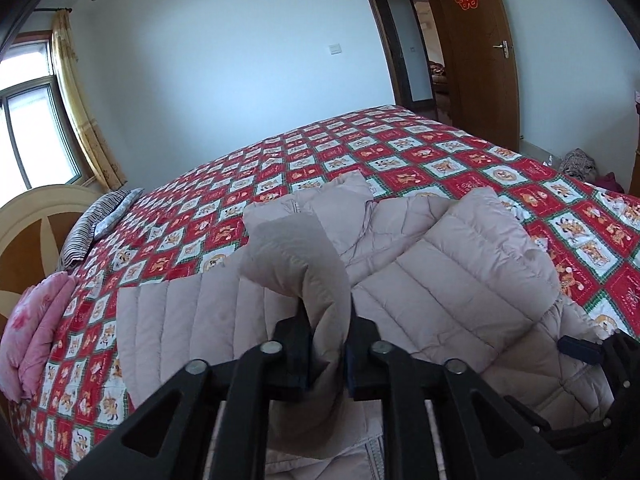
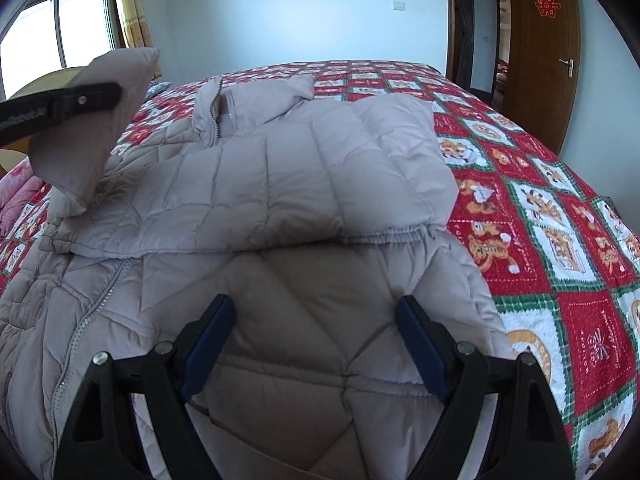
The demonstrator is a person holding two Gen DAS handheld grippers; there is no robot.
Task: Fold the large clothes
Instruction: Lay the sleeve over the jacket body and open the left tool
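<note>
pale quilted jacket (image 2: 304, 168), sleeve folded

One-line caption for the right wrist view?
Open right gripper hovers over beige puffer jacket on patterned bedspread.

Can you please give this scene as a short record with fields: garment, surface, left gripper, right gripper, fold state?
garment: beige padded jacket
surface: bed with red patterned quilt
left gripper: closed on the sleeve, which it holds raised above the jacket
right gripper: jaws wide apart over the jacket's near part, holding nothing
fold state: right sleeve already laid across the jacket; left one not yet laid down
</note>
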